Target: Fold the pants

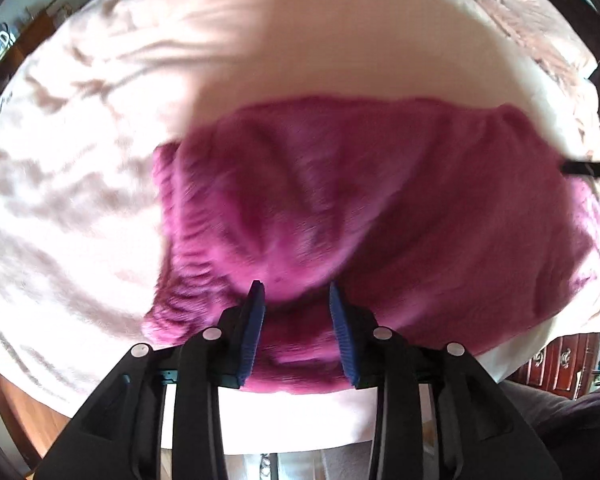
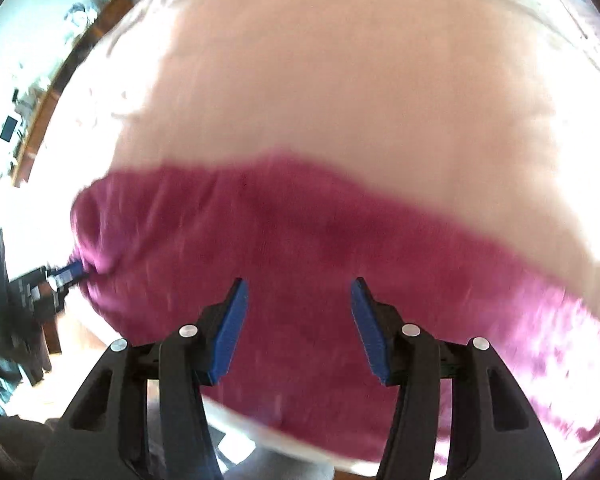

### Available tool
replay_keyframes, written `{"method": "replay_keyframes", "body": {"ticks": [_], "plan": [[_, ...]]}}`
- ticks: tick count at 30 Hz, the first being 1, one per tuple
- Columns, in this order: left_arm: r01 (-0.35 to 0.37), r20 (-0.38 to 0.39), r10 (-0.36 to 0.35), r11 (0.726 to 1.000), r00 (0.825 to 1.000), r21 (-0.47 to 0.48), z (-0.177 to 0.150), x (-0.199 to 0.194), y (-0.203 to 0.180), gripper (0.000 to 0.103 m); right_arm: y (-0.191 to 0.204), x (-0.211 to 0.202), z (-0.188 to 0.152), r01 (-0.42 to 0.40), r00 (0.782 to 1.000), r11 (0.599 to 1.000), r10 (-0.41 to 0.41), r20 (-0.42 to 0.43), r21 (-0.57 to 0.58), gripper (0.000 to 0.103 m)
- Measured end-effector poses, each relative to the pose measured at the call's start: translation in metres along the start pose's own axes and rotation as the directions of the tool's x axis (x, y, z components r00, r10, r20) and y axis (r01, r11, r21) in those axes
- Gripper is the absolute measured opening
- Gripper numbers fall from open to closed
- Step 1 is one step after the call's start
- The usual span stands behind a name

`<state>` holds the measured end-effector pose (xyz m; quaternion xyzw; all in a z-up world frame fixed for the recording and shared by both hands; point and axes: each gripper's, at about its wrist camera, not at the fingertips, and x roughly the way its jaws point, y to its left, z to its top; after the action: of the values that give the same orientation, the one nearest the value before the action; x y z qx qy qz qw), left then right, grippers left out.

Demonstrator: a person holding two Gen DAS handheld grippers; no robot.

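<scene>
Magenta fleece pants (image 1: 380, 200) lie in a folded heap on a pale pink bed sheet (image 1: 80, 160). My left gripper (image 1: 297, 292) is open at the near edge of the pants, its blue pads either side of a fabric fold. In the right wrist view the pants (image 2: 320, 260) spread across the frame, and my right gripper (image 2: 298, 288) is open just above them, holding nothing. The left gripper's blue pad (image 2: 70, 270) shows at the pants' left end. Both views are motion-blurred.
The bed sheet (image 2: 340, 80) stretches far beyond the pants. Its near edge runs just below the grippers. A wooden dresser (image 1: 560, 360) stands at lower right. Wooden furniture (image 2: 60, 80) lines the wall at the left.
</scene>
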<state>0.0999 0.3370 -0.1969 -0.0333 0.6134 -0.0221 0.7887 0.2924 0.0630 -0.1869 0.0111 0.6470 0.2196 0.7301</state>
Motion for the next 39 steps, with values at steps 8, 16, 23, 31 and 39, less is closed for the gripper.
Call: {"method": "replay_keyframes", "body": {"ticks": [8, 16, 23, 31, 39], "plan": [[0.074, 0.008, -0.074, 0.997, 0.997, -0.009, 0.021, 0.005, -0.095, 0.038, -0.026, 0.019, 0.065, -0.177, 0.984, 0.981, 0.179, -0.016, 0.074, 0.060], [0.033, -0.120, -0.028, 0.999, 0.992, 0.041, 0.002, 0.065, -0.160, 0.039, -0.031, 0.060, 0.065, -0.266, 0.943, 0.964, 0.257, -0.212, -0.014, 0.061], [-0.020, -0.125, 0.016, 0.999, 0.992, -0.025, 0.006, 0.073, -0.172, 0.039, -0.039, 0.073, 0.065, -0.391, 0.874, 0.920, 0.375, -0.309, 0.013, 0.068], [-0.044, -0.122, 0.034, 0.996, 0.992, -0.078, 0.002, 0.066, -0.169, 0.040, -0.018, 0.101, 0.096, -0.441, 0.847, 0.897, 0.425, -0.319, 0.023, 0.059], [-0.040, -0.135, 0.027, 0.995, 0.990, -0.091, -0.028, 0.074, -0.145, 0.040, -0.042, 0.087, 0.122, -0.451, 0.841, 0.875, 0.482, -0.245, 0.174, 0.022]]}}
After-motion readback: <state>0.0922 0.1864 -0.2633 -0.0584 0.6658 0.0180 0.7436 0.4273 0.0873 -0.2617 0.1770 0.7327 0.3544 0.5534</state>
